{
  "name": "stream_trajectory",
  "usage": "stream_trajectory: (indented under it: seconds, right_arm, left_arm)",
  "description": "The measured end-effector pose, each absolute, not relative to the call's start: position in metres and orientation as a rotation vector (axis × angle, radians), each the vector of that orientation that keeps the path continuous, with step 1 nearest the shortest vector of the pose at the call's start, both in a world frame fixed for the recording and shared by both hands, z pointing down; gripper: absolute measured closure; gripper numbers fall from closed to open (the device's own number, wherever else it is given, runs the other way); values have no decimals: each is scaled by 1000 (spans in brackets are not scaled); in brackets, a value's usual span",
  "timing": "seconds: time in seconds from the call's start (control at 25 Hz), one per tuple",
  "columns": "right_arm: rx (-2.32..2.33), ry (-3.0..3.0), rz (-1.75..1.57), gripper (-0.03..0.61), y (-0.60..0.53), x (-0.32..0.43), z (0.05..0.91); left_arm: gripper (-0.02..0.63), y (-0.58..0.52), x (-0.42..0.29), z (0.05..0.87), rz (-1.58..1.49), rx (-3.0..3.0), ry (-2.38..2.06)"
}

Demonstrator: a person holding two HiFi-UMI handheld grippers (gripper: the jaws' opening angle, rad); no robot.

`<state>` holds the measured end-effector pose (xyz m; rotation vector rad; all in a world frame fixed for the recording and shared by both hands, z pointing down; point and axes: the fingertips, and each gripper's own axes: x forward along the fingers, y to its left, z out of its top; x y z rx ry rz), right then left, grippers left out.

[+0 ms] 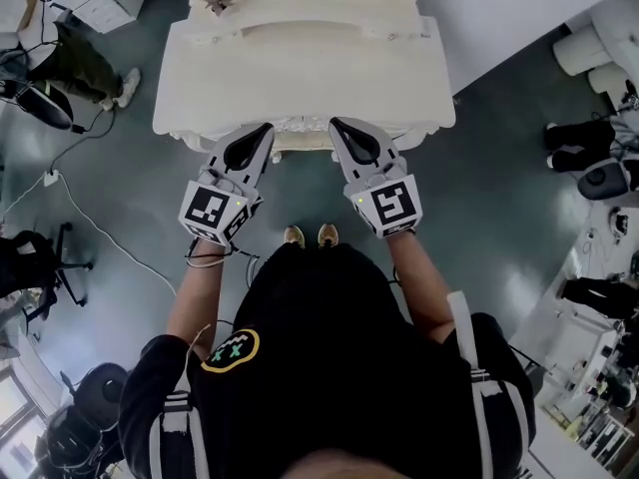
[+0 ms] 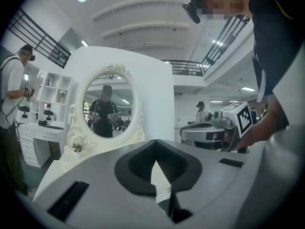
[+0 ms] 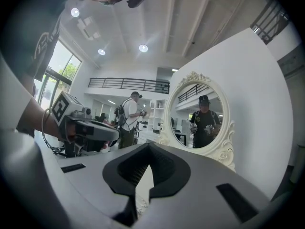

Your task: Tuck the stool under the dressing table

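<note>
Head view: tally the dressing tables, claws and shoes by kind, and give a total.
Dressing table: 1
Claws: 2, left claw and right claw
Shoes: 2, left shoe and right shoe
Total: 5

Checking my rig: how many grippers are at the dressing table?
2: left gripper at the front edge of the dressing table, left of middle; right gripper right of middle. None seem hidden.
</note>
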<state>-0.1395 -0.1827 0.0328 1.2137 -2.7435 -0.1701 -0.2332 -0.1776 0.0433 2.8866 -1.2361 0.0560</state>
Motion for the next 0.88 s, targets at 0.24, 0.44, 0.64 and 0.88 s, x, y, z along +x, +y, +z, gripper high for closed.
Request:
stream_trajectory:
  seconds: [0.24, 0.44, 0.64, 0.88]
  right_arm:
    - [1224, -2753, -229, 560, -183, -142, 22]
    - [1229, -2743, -209, 559, -182, -141, 26]
    - [1225, -2743, -210, 560, -181, -142, 25]
    - [1225, -2762, -250, 560, -182, -141, 19]
  left_arm:
    - [595, -180, -228, 36, 38, 2911, -1228]
    - [595, -178, -229, 38, 40, 2905, -1230]
    - [595, -176, -229, 37, 39, 2904, -1229]
    - [595, -177, -227, 35, 44, 2921, -1238]
